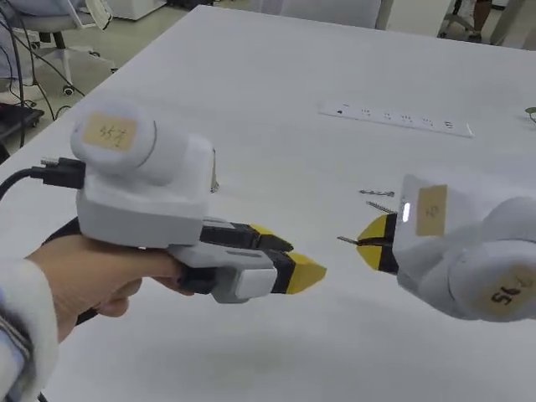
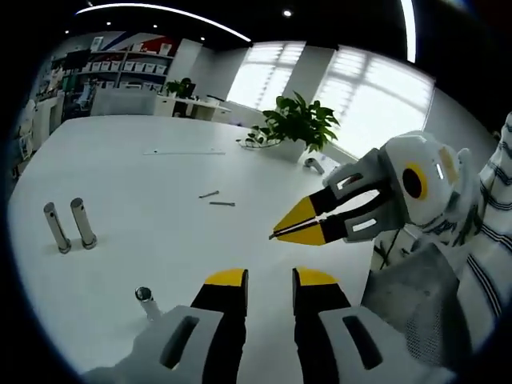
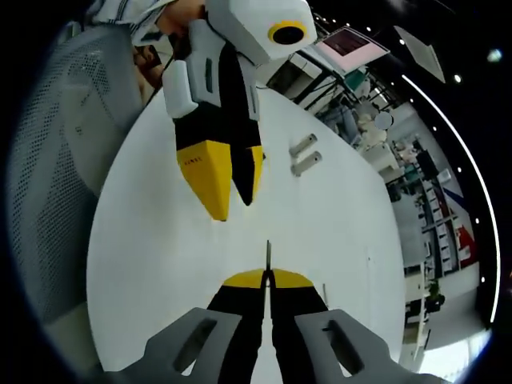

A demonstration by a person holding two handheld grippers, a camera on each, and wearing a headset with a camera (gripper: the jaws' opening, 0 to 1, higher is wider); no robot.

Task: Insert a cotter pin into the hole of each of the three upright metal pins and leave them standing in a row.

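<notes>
My right gripper (image 3: 268, 282) is shut on a thin cotter pin (image 3: 268, 254) that pokes out past its yellow tips; the same gripper (image 1: 368, 243) hovers over the white table with the pin (image 1: 347, 240) pointing left. My left gripper (image 2: 270, 280) is open with nothing between its jaws, and it (image 1: 306, 258) faces the right gripper a short way off. Two metal pins (image 2: 56, 228) (image 2: 82, 222) stand upright side by side to the left. A third metal pin (image 2: 146, 298) stands just left of the left jaw. Two spare cotter pins (image 1: 377, 193) (image 1: 381, 207) lie on the table.
A white power strip (image 1: 394, 119) lies farther back on the table (image 1: 251, 75). A potted plant (image 2: 296, 124) stands at the table's far end. Office chairs (image 1: 50, 33) stand beyond the left edge.
</notes>
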